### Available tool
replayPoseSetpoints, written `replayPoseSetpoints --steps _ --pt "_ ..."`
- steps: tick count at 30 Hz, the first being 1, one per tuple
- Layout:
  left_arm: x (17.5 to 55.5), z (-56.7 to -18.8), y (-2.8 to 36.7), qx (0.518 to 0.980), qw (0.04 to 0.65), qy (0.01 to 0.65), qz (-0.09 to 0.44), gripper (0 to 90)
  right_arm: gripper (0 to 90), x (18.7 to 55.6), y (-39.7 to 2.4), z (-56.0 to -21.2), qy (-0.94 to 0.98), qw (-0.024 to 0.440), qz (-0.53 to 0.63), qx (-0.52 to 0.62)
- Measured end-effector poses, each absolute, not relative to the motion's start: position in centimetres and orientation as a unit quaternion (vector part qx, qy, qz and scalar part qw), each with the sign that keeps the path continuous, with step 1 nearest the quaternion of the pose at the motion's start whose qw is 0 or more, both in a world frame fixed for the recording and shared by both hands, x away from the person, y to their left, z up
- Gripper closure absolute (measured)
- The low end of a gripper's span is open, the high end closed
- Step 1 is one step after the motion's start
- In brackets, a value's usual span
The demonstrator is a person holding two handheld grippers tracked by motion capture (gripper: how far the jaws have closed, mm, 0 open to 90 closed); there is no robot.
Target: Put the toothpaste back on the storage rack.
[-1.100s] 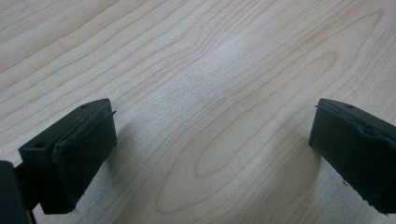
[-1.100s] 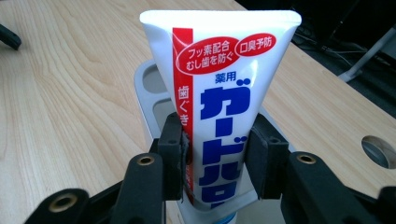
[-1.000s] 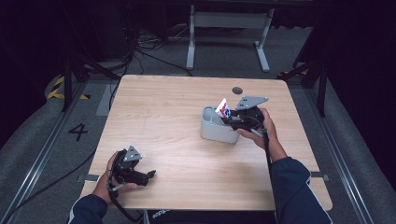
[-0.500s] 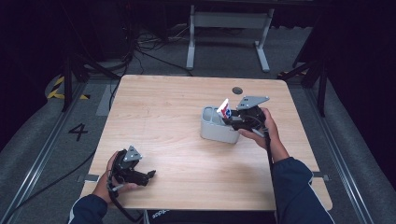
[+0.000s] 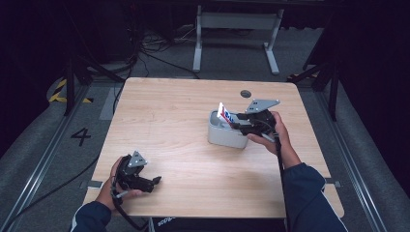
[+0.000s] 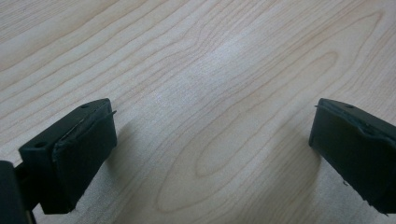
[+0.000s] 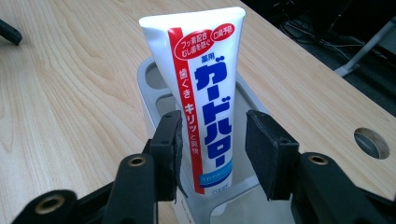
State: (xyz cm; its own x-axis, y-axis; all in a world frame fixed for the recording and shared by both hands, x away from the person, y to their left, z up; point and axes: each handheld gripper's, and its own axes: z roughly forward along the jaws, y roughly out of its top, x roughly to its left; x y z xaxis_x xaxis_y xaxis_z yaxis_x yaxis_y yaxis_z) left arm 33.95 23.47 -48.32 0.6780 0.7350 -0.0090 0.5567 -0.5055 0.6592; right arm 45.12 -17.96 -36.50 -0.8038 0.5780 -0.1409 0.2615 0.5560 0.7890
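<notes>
Toothpaste tube standing in a grey holder, right claw loosening around it.

In the high view the grey holder (image 5: 227, 133) sits right of centre on the wooden worktop (image 5: 169, 116), with the white, red and blue toothpaste tube (image 5: 224, 114) poking up out of it, tilted toward the upper left of the frame. The right claw (image 5: 237, 124) reaches in from the right at the holder's top. In the right gripper view the tube (image 7: 203, 102) stands between that claw's jaws, which have just been opening; the left pad lies against the tube, the right pad shows a small gap. The left claw (image 5: 155, 181) rests low at the lower left of the worktop, its jaws wide apart over bare wood.
</notes>
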Motion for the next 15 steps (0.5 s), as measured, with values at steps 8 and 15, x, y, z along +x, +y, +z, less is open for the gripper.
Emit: replayPoseSetpoints --steps 8,15 --pt "33.95 -48.32 23.47 0.857 0.324 0.377 0.137 1.2 54.8 44.78 -17.94 -36.25 0.858 0.199 0.406 0.243" --pt "33.95 -48.33 23.46 0.857 0.324 0.377 0.137 1.3 49.9 44.19 -17.93 -35.79 0.851 0.205 0.419 0.243"
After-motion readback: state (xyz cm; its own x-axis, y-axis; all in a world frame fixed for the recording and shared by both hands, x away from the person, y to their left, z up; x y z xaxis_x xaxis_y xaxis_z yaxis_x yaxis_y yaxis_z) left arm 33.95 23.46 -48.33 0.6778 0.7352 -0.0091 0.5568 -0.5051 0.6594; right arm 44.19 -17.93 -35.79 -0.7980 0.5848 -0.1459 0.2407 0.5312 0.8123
